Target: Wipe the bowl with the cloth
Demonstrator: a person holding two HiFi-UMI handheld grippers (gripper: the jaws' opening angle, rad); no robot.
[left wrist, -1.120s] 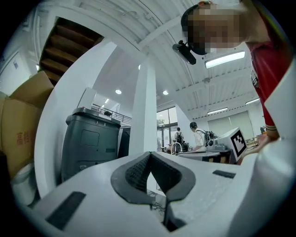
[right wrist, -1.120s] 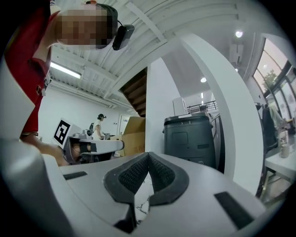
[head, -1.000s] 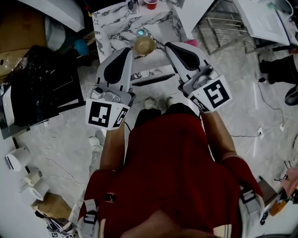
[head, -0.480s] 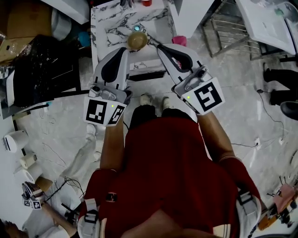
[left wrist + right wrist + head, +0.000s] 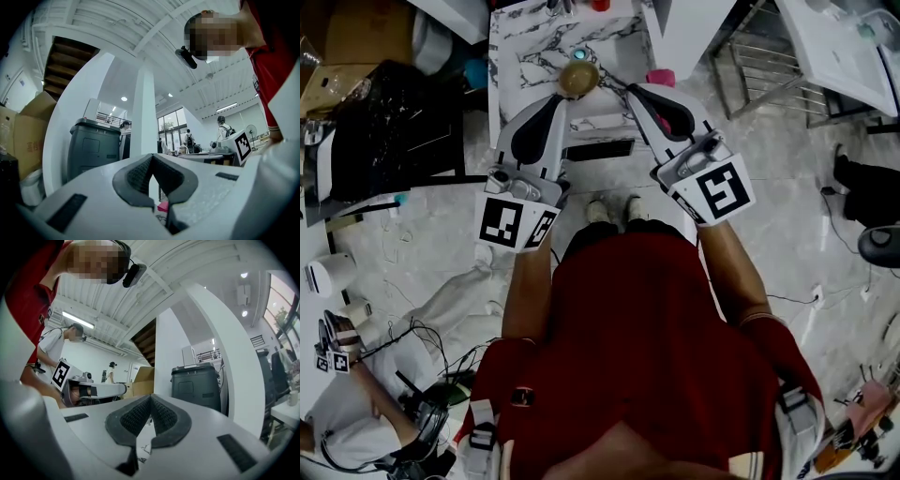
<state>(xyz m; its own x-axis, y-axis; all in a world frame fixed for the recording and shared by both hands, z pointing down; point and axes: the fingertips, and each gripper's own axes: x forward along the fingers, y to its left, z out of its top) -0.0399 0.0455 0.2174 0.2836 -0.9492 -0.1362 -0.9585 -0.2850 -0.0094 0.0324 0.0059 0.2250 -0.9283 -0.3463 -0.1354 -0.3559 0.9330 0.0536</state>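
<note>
While I am holding left gripper (image 5: 553,101) and right gripper (image 5: 632,90) clenched empty, the bowl (image 5: 578,80) is lying ahead between them. Left is looking nearer.

a marble-patterned table (image 5: 534,56) stands on a pale veined floor (image 5: 787,187).

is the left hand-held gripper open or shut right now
Shut. The left gripper view shows the left hand-held gripper with its two dark ridged pads meeting at the tips, nothing between them.

No print is legible; only black square-code markers show on the left cube (image 5: 514,225) and right cube (image 5: 721,191).
</note>
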